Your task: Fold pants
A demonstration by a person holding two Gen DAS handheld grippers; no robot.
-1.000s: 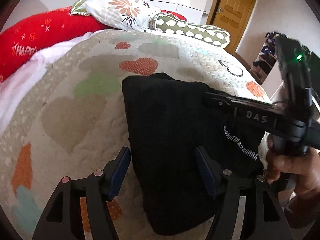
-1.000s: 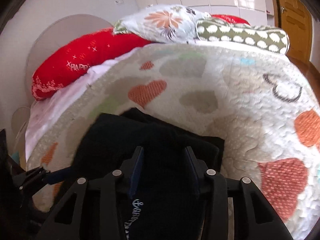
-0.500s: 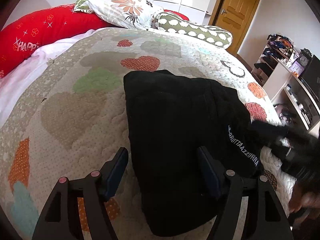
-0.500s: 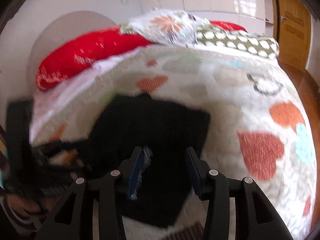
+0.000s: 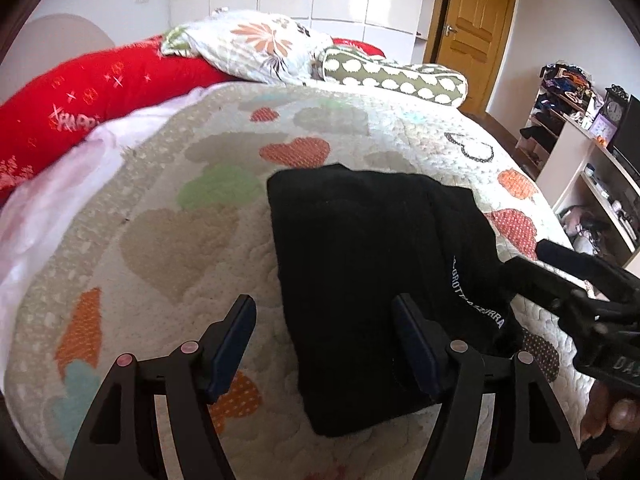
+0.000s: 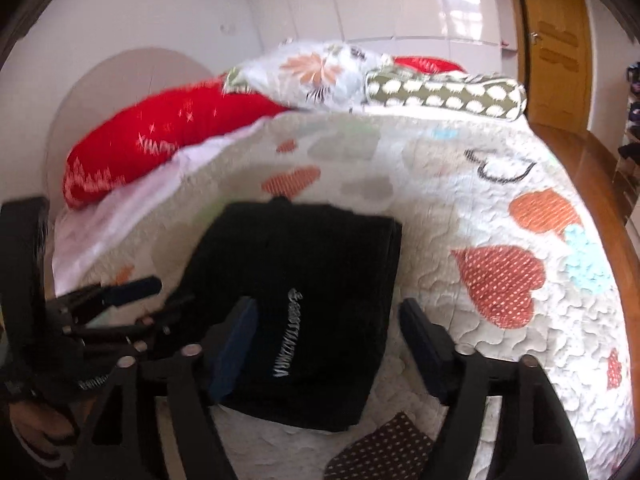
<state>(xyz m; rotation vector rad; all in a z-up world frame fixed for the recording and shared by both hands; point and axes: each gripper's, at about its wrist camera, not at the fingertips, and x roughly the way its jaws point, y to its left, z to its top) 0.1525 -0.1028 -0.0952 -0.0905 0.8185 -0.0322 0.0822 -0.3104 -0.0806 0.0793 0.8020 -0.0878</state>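
Note:
Black pants (image 5: 372,272) lie folded into a compact rectangle on the heart-patterned quilt (image 5: 168,216), white lettering on one side; they also show in the right wrist view (image 6: 304,292). My left gripper (image 5: 324,344) is open and empty, held above the near edge of the pants. My right gripper (image 6: 328,344) is open and empty, above the near end of the pants. The right gripper also shows at the right edge of the left wrist view (image 5: 576,280). The left gripper shows at the left of the right wrist view (image 6: 116,304).
Red (image 5: 80,92), floral (image 5: 256,44) and green dotted (image 5: 396,76) pillows lie at the head of the bed. A wooden door (image 5: 468,28) and shelves with clutter (image 5: 568,112) stand to the right. The bed edge drops off at right.
My right gripper has opened and pulled back off the pants, which now lie flat. My left gripper has lifted slightly and stays open.

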